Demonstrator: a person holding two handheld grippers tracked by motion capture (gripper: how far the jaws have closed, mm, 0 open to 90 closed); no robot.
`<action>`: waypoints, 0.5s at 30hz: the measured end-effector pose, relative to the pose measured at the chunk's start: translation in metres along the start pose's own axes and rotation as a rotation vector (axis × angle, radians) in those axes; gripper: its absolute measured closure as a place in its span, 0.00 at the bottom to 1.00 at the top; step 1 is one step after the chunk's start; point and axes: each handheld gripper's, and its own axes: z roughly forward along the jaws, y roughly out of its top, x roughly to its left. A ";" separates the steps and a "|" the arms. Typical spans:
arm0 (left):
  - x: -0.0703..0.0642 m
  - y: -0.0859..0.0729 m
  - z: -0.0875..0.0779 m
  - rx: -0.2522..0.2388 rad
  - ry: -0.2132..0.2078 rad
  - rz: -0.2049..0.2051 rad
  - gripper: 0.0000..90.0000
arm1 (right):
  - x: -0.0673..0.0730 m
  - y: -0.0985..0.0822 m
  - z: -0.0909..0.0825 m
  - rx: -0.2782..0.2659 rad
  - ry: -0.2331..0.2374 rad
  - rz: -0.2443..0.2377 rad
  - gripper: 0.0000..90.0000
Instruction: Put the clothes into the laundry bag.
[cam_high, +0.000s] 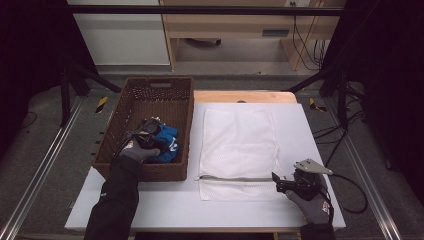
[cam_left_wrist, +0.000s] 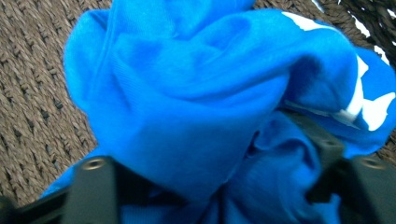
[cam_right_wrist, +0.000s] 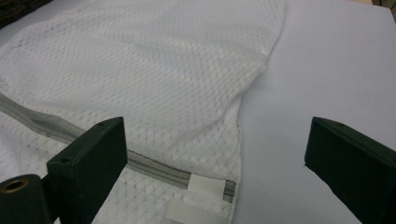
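Blue garment (cam_left_wrist: 196, 116), lying inside the wicker basket (cam_high: 125, 107), is pinched between the jaws of the left gripper (cam_high: 149, 134). Beside the basket, the right gripper (cam_right_wrist: 215, 154) is held with jaws spread at the zipper end of the white mesh laundry bag (cam_right_wrist: 140, 74).

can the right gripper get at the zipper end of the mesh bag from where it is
Probably yes. The right gripper sits open at the corner of the white mesh bag, the zipper end lies flat just ahead of its jaws, and nothing lies between.
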 end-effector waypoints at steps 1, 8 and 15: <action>0.000 0.000 -0.001 -0.011 0.009 -0.005 0.55 | 0.000 0.000 0.000 0.000 0.000 0.000 0.07; 0.001 0.000 -0.005 -0.032 0.029 -0.010 0.76 | -0.001 -0.001 0.000 0.001 -0.002 -0.001 0.07; 0.002 -0.002 -0.013 -0.105 0.034 -0.036 0.81 | -0.002 -0.001 0.000 -0.001 -0.003 0.000 0.07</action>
